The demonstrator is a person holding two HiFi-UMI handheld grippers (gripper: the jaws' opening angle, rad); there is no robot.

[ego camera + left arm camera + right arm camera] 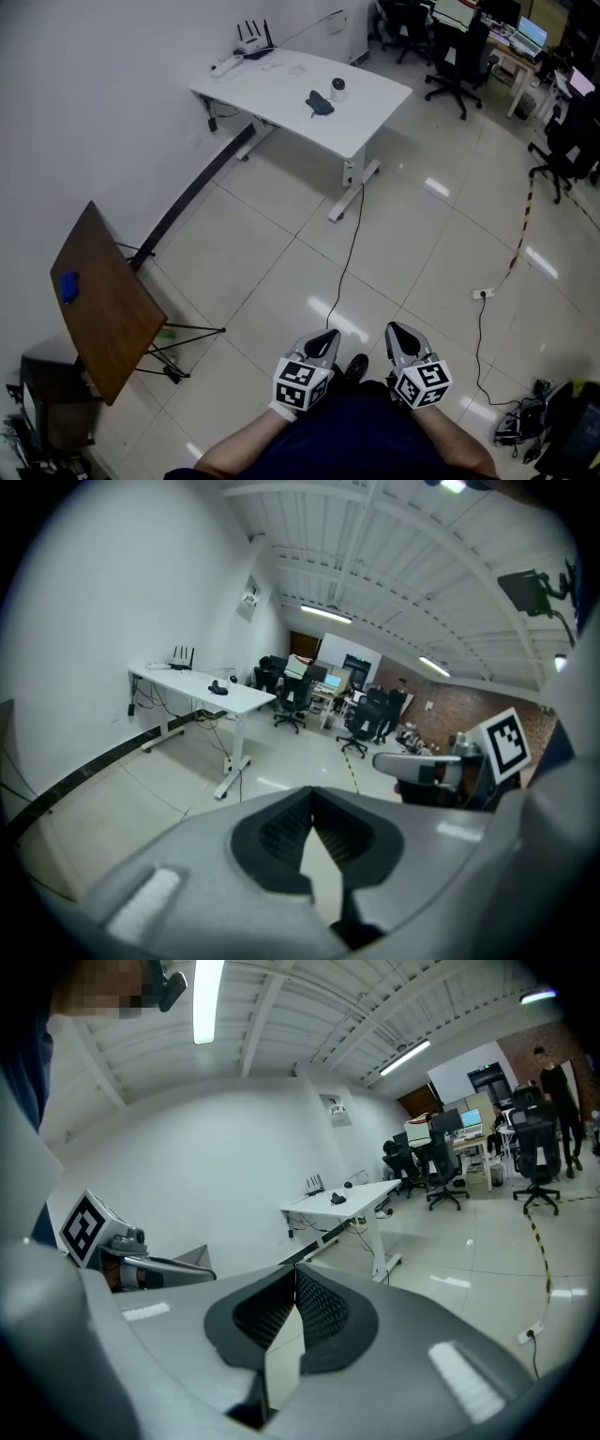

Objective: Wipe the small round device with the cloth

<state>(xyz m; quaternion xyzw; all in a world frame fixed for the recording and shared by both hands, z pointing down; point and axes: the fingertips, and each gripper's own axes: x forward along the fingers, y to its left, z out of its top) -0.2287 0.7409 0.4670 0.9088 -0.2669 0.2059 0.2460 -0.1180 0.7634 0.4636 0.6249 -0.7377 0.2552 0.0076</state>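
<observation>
Grippers: left gripper [326, 341] and right gripper [397, 336] both clenched, empty, close to the body.
Floor: cable [349, 246] crosses the path; a foot could snag it.
Surface [366, 117]: far off; cloth [319, 103] just beside small round device [338, 86], seemingly light, so a careless reach may topple it.

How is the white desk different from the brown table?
The white desk is far off, with a curved front edge; the brown table is nearer, with straight edges. The white desk holds the dark cloth and small round device; the brown table holds just a blue thing. Both stand by the white wall.
</observation>
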